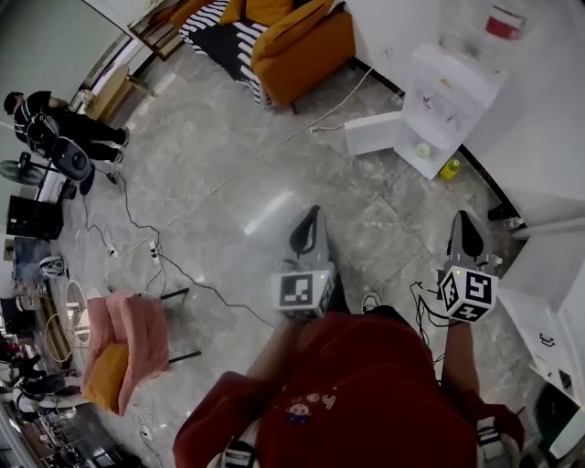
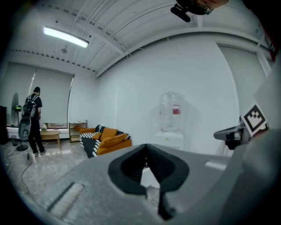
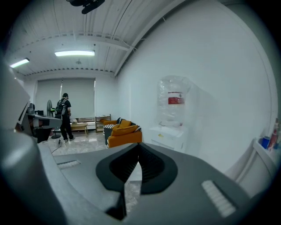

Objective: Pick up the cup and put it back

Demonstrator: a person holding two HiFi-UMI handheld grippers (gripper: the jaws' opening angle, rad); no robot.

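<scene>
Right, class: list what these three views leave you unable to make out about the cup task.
Cup: not identifiable in any view.
Bottle label print: too small, right gripper view.
Shelf items: cut off by the right gripper view's dark rim.
Water bottle: cut off by the head view's top edge.

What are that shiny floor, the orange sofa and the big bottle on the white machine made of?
Floor: likely polished stone or marble-look tile; grey veining, glossy reflections.
Sofa: seems matte orange fabric; soft, creased cushions.
Bottle: probably clear plastic; the wall shows through it.
</scene>
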